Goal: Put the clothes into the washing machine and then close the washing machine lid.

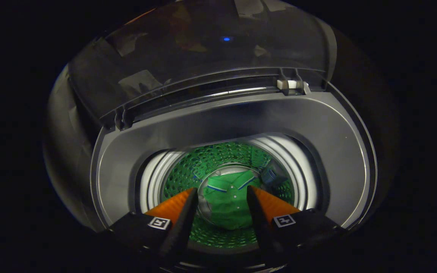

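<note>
**Insp. A:** Status at the washing machine (218, 125)?

**Insp. B:** Gripper (220, 191) poised over the drum opening, pointing down into the tub. Green garment (228, 203) lies at the bottom of the drum (218, 157), seen in the gap between the two fingers and well below them. Looks like a polo-type shirt w/ a striped collar. Lid (203, 57) is up, hinged at the far side, tinted and see-through.

**Insp. A:** Tongs condition?

**Insp. B:** Fingers spread moderately apart, nothing between them, no contact w/ cloth, drum or rim that I can see. Holding nothing.

**Insp. A:** So loading is done?

**Insp. B:** My judgement: yes, garment is in. Lid closing remains outstanding.

**Insp. A:** Risks from here?

**Insp. B:** Three, all judgement:
1. Fingers sit over the opening; pulling out at an angle could knock the near rim (226, 246) or the inner ring (154, 178).
2. Lid stands steeply. A push placed too near the hinge (121, 119) may slip off the smooth surface w/o tipping it; a push too hard at the free edge could let it drop and slam.
3. Lighting is poor, lid is reflective, so edge position is hard to judge. Could miss the contact point.

**Insp. A:** Cloth caught on the rim?

**Insp. B:** None visible; the garment appears fully inside the drum.
</note>
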### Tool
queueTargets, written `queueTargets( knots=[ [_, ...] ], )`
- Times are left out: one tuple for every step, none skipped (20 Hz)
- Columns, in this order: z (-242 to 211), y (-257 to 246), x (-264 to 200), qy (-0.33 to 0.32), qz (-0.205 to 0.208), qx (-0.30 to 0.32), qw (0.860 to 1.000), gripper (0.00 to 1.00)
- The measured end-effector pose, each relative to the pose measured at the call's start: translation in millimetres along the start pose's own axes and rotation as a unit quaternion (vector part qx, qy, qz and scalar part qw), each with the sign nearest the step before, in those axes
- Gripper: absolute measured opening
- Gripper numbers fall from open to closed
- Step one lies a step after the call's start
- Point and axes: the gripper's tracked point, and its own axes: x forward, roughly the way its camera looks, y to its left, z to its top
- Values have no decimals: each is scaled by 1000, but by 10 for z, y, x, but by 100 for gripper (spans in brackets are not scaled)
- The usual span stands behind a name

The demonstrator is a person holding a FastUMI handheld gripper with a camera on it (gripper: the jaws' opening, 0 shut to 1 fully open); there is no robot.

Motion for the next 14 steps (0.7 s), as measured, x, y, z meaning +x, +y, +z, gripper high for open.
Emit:
queueTargets(
  knots=[
    [-13, 2, -51, -2, -1, -2, 1000, 92],
    [-4, -12, -99, -8, -3, -3, 1000, 100],
    [19, -14, -149, -16, -1, -5, 1000, 100],
    [33, -25, -206, -19, -2, -7, 1000, 99],
    [46, -27, -269, -24, 1, -8, 1000, 99],
    [69, -26, -334, -31, 2, -9, 999, 99],
    [89, -23, -417, -39, 4, -10, 999, 99],
    [119, -23, -512, -46, 5, -12, 999, 99],
    [164, -16, -618, -57, 7, -15, 998, 99],
    [214, -18, -728, -68, 9, -18, 997, 99],
    [265, -19, -836, -79, 9, -21, 997, 99],
    [310, -4, -942, -86, 12, -23, 996, 99],
    [352, 1, -1031, -96, 15, -24, 995, 99],
    [399, 13, -1104, -105, 16, -27, 994, 99]
  ],
)
